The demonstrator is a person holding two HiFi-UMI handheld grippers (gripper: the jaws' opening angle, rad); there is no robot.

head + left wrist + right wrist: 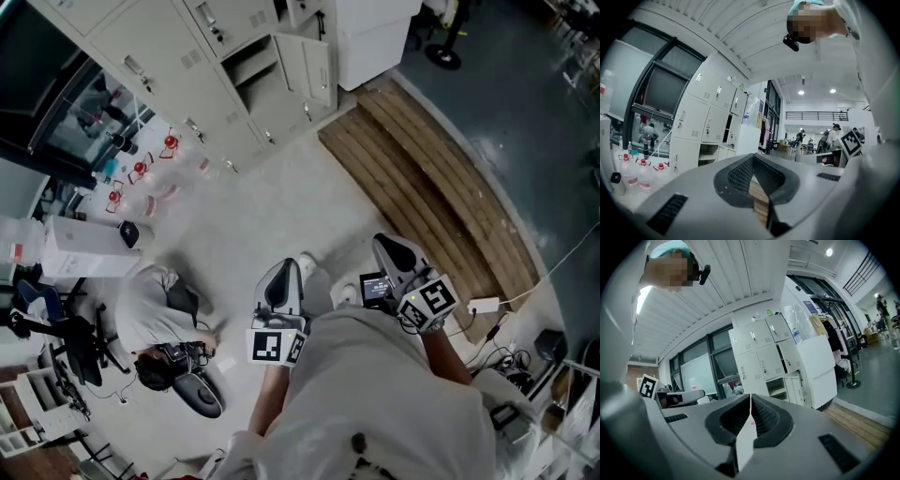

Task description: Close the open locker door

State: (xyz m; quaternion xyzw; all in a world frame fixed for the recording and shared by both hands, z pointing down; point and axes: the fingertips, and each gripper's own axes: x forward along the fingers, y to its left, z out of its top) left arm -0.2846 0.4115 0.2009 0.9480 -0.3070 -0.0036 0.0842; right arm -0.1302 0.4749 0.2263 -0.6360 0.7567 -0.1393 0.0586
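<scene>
The cream lockers (178, 66) stand at the far end of the floor. One low compartment (246, 67) is open, its door (307, 67) swung out to the right. The opening also shows in the left gripper view (708, 151) and the right gripper view (776, 387). My left gripper (284, 272) and right gripper (392, 246) are held side by side, pointing level toward the lockers from well back. Both are empty, with the left gripper's (753, 157) and the right gripper's (750, 395) jaw tips meeting.
A wooden plank platform (422, 187) runs along the right toward a white cabinet (370, 37) beside the lockers. A person (155, 319) crouches on the floor at the left. Red-capped bottles (141, 173) stand by the lockers' left end. Cables (497, 347) lie at the right.
</scene>
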